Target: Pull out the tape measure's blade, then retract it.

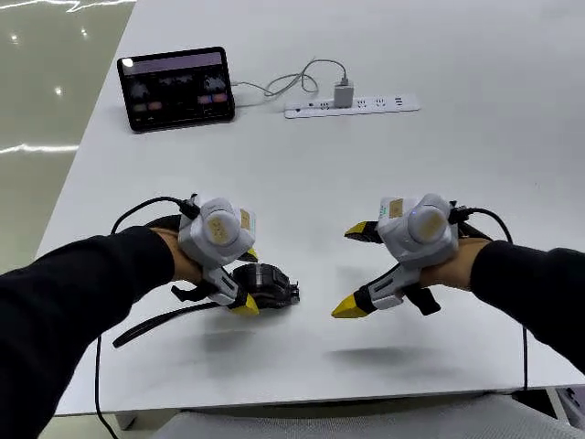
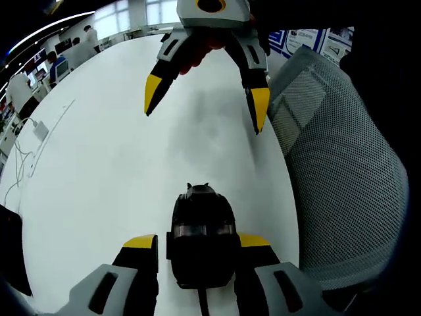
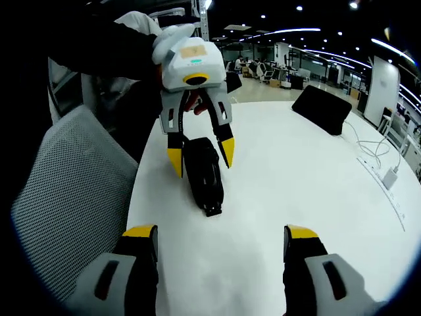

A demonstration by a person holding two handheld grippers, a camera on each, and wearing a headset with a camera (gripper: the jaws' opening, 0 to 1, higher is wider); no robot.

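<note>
A black tape measure (image 1: 267, 285) lies on the white table (image 1: 366, 165) near its front edge, blade end pointing right. My left gripper (image 1: 249, 281) is shut on it, one yellow-tipped jaw on each side of the case. In the left gripper view the tape measure (image 2: 202, 237) sits between my left gripper's (image 2: 197, 241) jaws. My right gripper (image 1: 355, 268) hovers open a short way to the right, facing the case with nothing in it. The right gripper view has my right gripper (image 3: 220, 232) wide open, with the tape measure (image 3: 202, 174) and left gripper (image 3: 200, 157) ahead.
A dark tablet (image 1: 175, 87) stands at the back left, with a white power strip (image 1: 352, 104), charger and cable beside it. A grey mesh chair (image 2: 342, 178) sits just off the table's front edge. A black cable trails from each gripper.
</note>
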